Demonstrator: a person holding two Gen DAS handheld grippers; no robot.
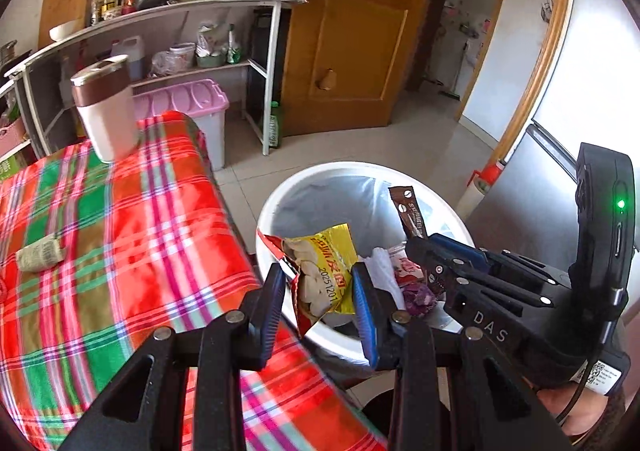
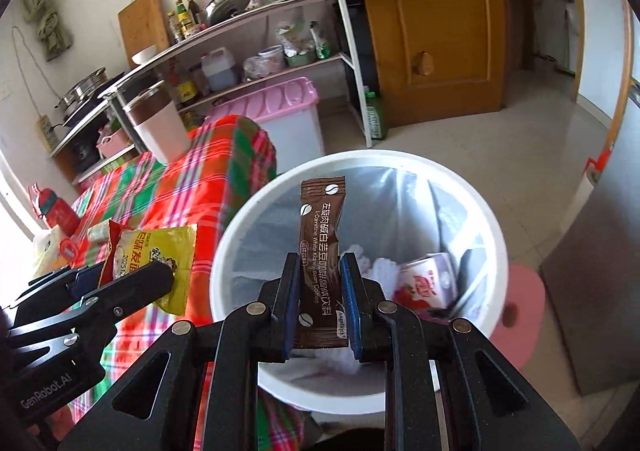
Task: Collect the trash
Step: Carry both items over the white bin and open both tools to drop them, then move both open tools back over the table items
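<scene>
Over the rim of the white bin (image 1: pixel 280 335), in the left wrist view, the left tongs (image 1: pixel 320 291) pinch a yellow snack bag (image 1: pixel 324 271) between their pads, the bag hanging at the bin's near edge just beside the desk (image 1: pixel 120 231) with its red and green plaid cloth. To the right, the right tongs (image 1: pixel 424 251) hold a brown coffee sachet (image 1: pixel 410 213) upright above the bin's lined inside, where a pink and white carton (image 1: pixel 406 269) and crumpled tissue (image 1: pixel 380 263) lie. On the desk stand a beige tumbler (image 1: pixel 106 111) and, nearer, a small crumpled wrapper (image 1: pixel 40 257). In the right wrist view, the right tongs (image 2: pixel 320 311) are pressed onto the coffee sachet (image 2: pixel 320 243), which stands straight up over the bin (image 2: pixel 492 251); the carton (image 2: pixel 428 283) rests inside. At the left, the left tongs (image 2: pixel 132 287) grip the snack bag (image 2: pixel 160 255) over the desk's edge (image 2: pixel 192 191), and a red bottle (image 2: pixel 56 211) stands far left.
</scene>
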